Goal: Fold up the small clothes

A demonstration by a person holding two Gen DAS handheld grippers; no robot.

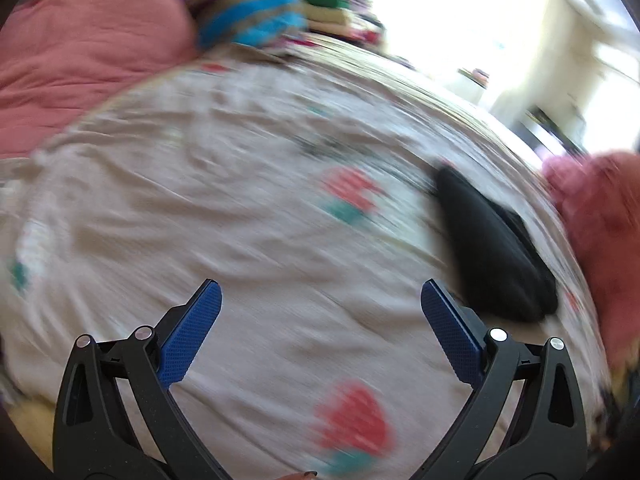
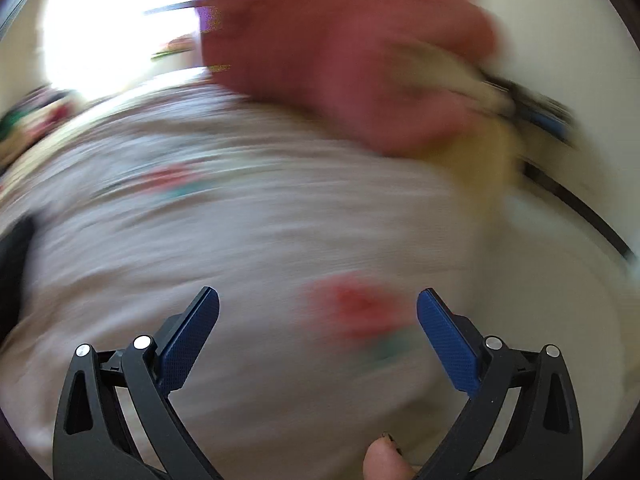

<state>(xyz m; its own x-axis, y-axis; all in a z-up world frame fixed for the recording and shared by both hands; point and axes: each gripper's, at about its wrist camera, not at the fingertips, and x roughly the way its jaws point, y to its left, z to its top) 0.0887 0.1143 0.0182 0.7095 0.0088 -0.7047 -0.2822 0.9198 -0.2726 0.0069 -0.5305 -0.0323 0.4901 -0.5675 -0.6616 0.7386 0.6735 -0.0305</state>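
Left gripper [image 1: 320, 308]: jaws wide, empty, over bed sheet [image 1: 224, 200]. Right gripper [image 2: 318, 312]: jaws wide, empty. Black garment [image 1: 492, 248]: flat on sheet, right of left gripper. Pink pillows [image 1: 80, 48], clothes stack [image 1: 324, 4] at far edge. Views blurred.

Both views are heavily motion-blurred, with fisheye bending at the edges. Daylight blows out a window [image 1: 460, 12] at upper right of the left view, upper left of the right view; the grippers alone stay sharp.

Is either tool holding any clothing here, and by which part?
Nothing is held. The left tool and right tool are both open and empty above the bedsheet.
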